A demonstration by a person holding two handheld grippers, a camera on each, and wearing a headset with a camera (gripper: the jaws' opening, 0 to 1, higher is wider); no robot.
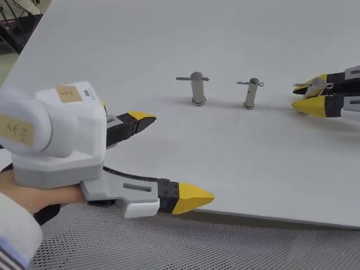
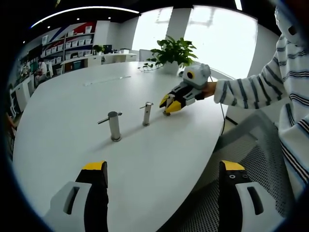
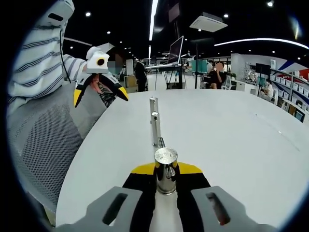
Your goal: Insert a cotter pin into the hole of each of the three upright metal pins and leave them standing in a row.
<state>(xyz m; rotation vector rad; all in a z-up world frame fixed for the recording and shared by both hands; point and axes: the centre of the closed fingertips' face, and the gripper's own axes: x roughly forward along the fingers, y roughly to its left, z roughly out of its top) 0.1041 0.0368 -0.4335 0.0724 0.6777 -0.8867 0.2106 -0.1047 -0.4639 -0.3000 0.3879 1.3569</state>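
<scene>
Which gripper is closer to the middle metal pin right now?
Right. The right gripper, shut on the third pin, sits just beside the middle pin; the left gripper hangs open at the table's near edge, farther off.

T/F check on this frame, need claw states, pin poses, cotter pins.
1. The left claw is open and empty. True.
2. The right claw is shut on a metal pin. True.
3. In the head view, the leftmost pin and middle pin lie flat on the table. False: both stand upright.
4. Those two carry nothing through their tops. False: each has a cotter pin through its top.
</scene>
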